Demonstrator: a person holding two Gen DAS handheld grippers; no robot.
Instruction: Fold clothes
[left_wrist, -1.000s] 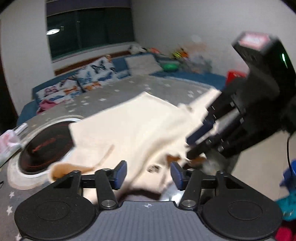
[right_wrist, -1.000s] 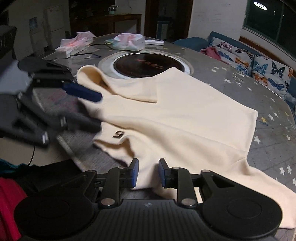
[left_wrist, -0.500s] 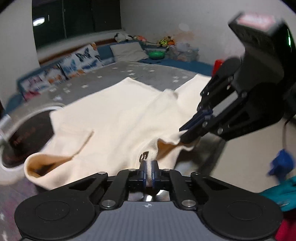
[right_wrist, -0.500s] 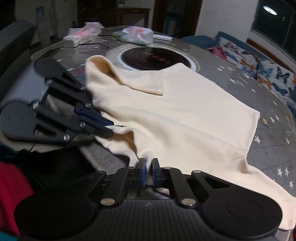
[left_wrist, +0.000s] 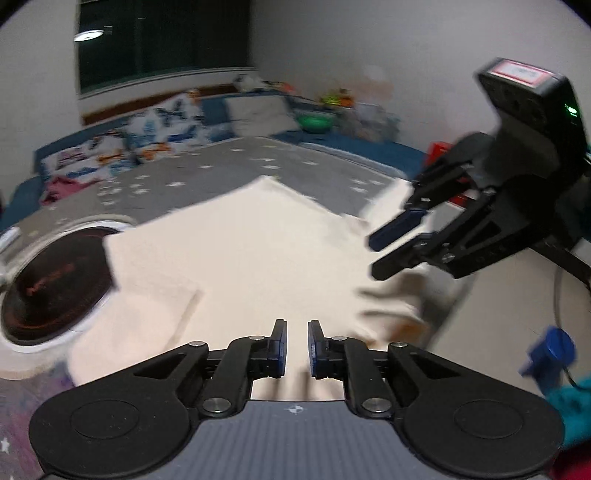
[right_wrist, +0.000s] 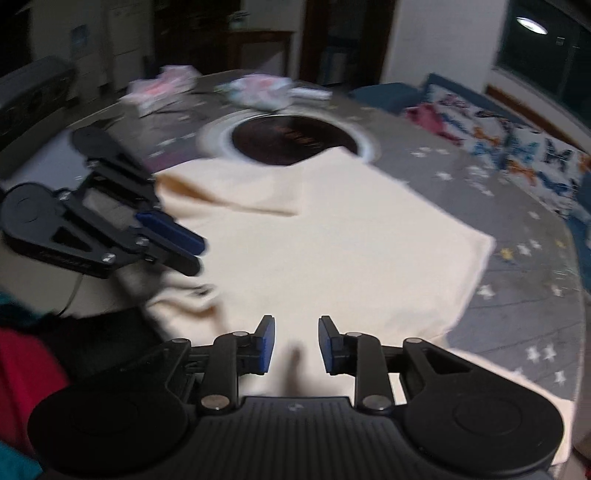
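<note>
Cream shirt (right_wrist: 332, 236): spread flat on the bench (right_wrist: 524, 295), its far edge touching the round dark hotplate (right_wrist: 291, 138); collar edge rumpled at the near bench rim, one sleeve folded over on the hotplate side.

Left gripper (left_wrist: 296, 349): fingers parted, nothing between them, above the shirt's near edge.

Right gripper (right_wrist: 296, 345): fingers parted, nothing held, beside the other.

Step judged: regrasp for the next fold. Advice: pinch one layer only at matching edge points, lift evenly, keep the cloth clear of the hotplate.

Pink packets (right_wrist: 162, 83): beyond the hotplate.

Dark window (left_wrist: 162, 44), white walls (left_wrist: 332, 44), blue sofa (left_wrist: 122, 147) with butterfly cushions (right_wrist: 517, 155)
</note>
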